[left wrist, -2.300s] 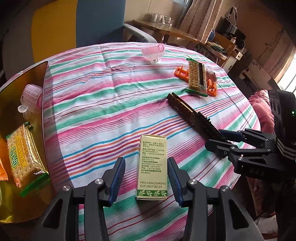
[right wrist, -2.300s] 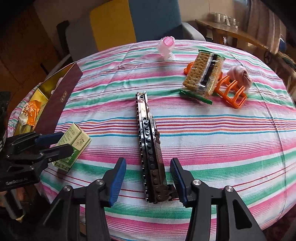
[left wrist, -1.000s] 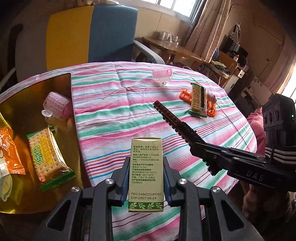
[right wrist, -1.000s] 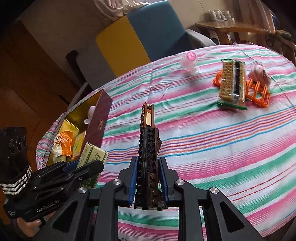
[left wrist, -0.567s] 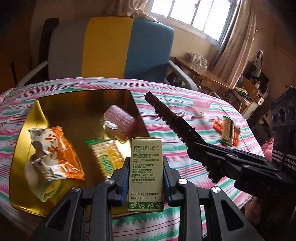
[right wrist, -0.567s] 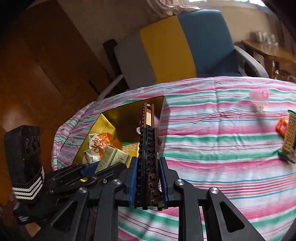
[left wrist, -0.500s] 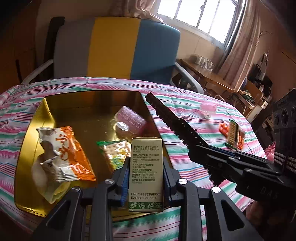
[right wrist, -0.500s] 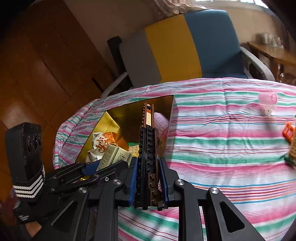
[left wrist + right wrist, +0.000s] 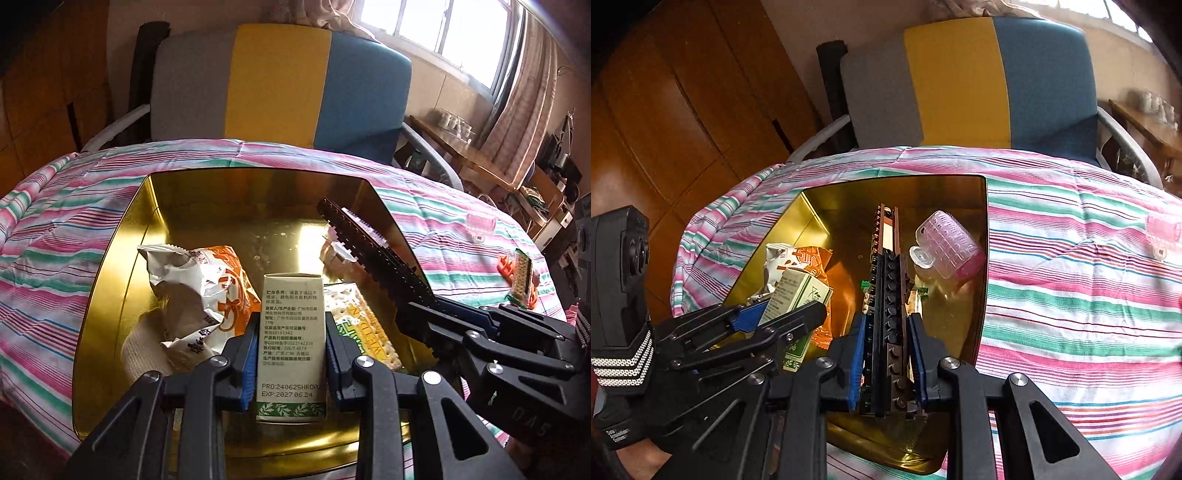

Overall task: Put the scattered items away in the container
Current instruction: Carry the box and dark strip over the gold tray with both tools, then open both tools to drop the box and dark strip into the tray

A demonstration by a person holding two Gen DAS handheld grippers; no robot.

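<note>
The small green-and-white box (image 9: 291,347) is clamped upright between the pads of the left claw (image 9: 291,350), its long axis running straight out along the fingers, and it is held above the near part of the gold tray (image 9: 110,258). Directly beneath and ahead of this claw lie an orange snack packet (image 9: 207,280) to its left and a cracker packet (image 9: 360,325) to its right, so a bare gap is judged to be narrow.

The long dark brick strip (image 9: 888,314) is clamped by 1 end in the right claw (image 9: 886,358), its long axis pointing away over the tray's middle, with a pink hair roller (image 9: 947,249) lying just right of its far part.

Both claws are over the tray; release downward is judged to be the next move. A 2nd roller (image 9: 1163,230) is left on the striped cloth (image 9: 1071,295), well to the right.
</note>
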